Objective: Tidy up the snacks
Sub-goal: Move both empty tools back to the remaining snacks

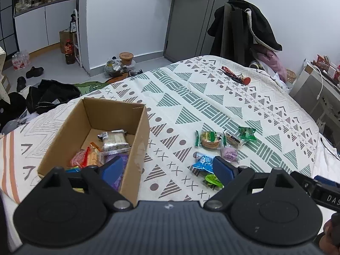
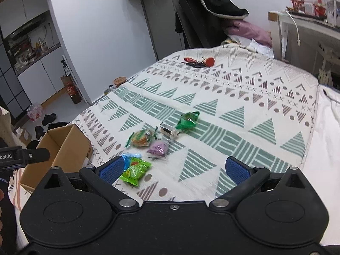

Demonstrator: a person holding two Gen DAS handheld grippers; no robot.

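Note:
An open cardboard box (image 1: pixel 139 127) (image 2: pixel 70 142) sits on the patterned bedspread and holds several wrapped snacks (image 1: pixel 113 141). Loose snacks lie to its right: a round biscuit pack (image 1: pixel 209 139) (image 2: pixel 140 138), a purple pack (image 1: pixel 229 154) (image 2: pixel 158 147), a clear pack (image 1: pixel 232 139) (image 2: pixel 169 130), a dark green pack (image 1: pixel 246 133) (image 2: pixel 188 120), a blue pack (image 1: pixel 203 162) (image 2: pixel 131 156) and a lime green pack (image 1: pixel 213 180) (image 2: pixel 136 171). My left gripper (image 1: pixel 167 169) is open, straddling the box's right wall. My right gripper (image 2: pixel 175 169) is open, empty, with the lime pack beside its left finger.
Keys with a red tag (image 1: pixel 235 75) (image 2: pixel 198 62) lie far up the bed. A chair draped with dark clothes (image 1: pixel 244 29) stands beyond it, a desk (image 2: pixel 306 27) at the right. Clothes, shoes and bottles litter the floor (image 1: pixel 48 95) at left.

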